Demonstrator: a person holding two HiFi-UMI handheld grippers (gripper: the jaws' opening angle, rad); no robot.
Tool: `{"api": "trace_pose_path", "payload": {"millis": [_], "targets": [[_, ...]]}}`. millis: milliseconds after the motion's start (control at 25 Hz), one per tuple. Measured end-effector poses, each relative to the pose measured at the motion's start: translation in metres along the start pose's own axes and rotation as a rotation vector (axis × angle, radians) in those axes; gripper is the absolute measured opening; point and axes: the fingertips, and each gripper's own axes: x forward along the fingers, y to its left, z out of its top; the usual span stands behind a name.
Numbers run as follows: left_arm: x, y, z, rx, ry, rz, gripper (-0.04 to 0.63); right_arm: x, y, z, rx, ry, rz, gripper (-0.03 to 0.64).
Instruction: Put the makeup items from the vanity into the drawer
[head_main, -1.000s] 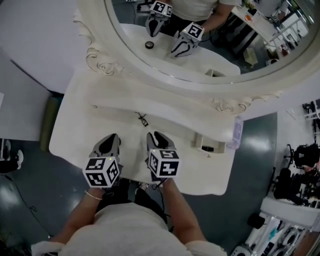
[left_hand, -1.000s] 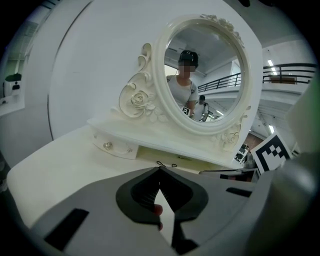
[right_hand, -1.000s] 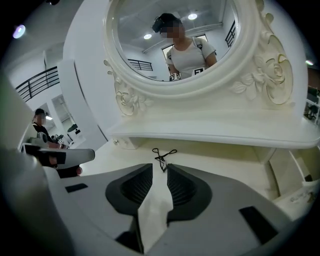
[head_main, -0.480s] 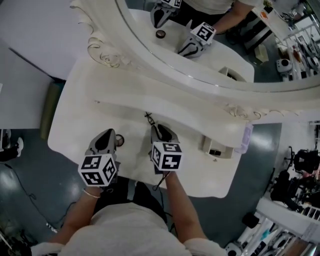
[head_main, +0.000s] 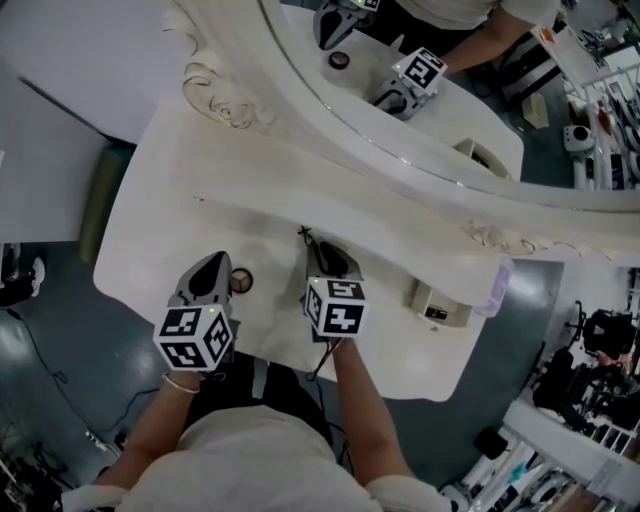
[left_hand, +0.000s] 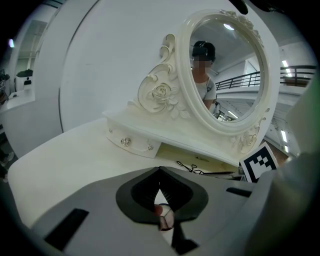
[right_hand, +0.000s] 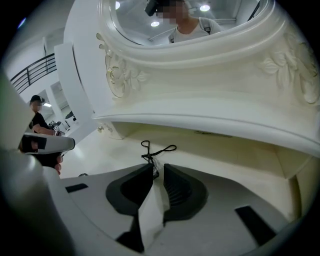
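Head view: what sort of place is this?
Probably a staged set in a lab or studio, not a bedroom: an ornate white vanity with oval mirror stands on bare grey floor, with equipment cluttered at the right.

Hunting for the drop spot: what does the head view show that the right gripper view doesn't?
Head view only: a small white box near the vanity's right end. Right gripper view only: the recess under the shelf, and a bystander. Both: the black eyelash curler just ahead of the right tool, and the mirror.
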Motion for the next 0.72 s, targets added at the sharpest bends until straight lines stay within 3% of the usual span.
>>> {"api": "trace_pose_path", "payload": {"millis": [720], "targets": [[-0.001,-0.012,0.000,0.017,-0.003,-0.037,0.003,-0.018,0.001,0.003,0.023,-0.061,0.036,0.023]]}}
